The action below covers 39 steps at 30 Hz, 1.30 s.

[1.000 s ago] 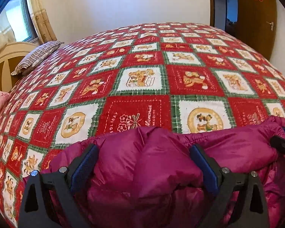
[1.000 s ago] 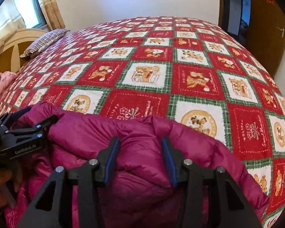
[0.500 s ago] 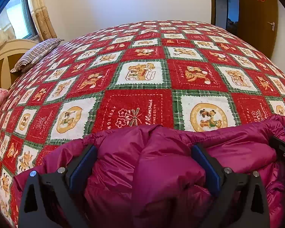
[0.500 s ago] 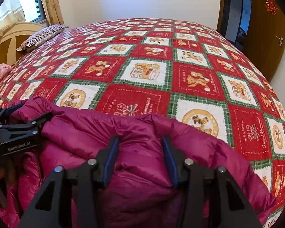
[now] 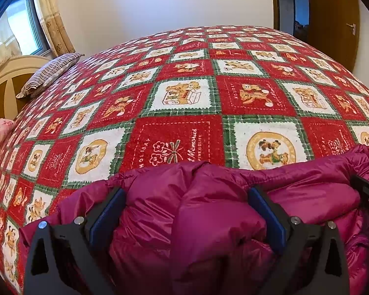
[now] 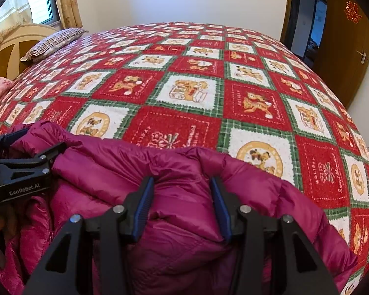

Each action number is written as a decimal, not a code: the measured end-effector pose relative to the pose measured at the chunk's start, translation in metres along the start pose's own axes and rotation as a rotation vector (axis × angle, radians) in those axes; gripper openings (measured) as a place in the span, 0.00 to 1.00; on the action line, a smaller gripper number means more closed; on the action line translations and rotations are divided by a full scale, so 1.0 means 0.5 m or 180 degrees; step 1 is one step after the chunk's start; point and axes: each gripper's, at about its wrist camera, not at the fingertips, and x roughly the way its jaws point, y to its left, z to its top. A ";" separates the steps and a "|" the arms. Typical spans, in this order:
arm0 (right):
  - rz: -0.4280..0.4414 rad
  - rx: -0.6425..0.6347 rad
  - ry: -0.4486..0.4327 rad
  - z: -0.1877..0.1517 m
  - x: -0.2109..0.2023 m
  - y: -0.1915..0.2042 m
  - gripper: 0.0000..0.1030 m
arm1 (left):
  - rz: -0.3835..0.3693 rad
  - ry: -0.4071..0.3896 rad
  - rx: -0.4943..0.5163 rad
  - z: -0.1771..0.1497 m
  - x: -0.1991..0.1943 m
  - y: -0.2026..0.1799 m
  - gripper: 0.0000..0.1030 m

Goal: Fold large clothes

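— Two views; what does the left wrist show?
— The left gripper (image 5: pixel 184 211), fingers wide, clamps a thick bunch of the magenta puffer jacket (image 5: pixel 209 221) at the bed's near edge. The bedspread (image 5: pixel 174 103) reads "HOLIDAY Memories".
— And the right wrist?
— The right gripper (image 6: pixel 182 206), fingers half-open, pinches a jacket fold. The left gripper's body reads "GenRobot.AI".
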 end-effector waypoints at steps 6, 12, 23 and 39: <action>-0.0043 -0.0038 0.0011 0.000 0.003 0.005 0.50 | 0.0000 0.0005 -0.0001 0.000 0.002 -0.001 0.98; -0.0074 -0.0064 0.0023 0.001 0.005 0.007 0.50 | -0.0007 0.0013 -0.0002 0.001 0.004 -0.002 0.98; -0.0130 -0.0108 0.0035 0.003 0.006 0.015 0.51 | -0.0047 0.0074 0.0027 0.007 0.008 -0.003 0.98; 0.0020 0.0371 -0.0238 -0.247 -0.403 -0.127 0.79 | -0.0340 -0.0570 0.0129 -0.239 -0.464 0.221 0.97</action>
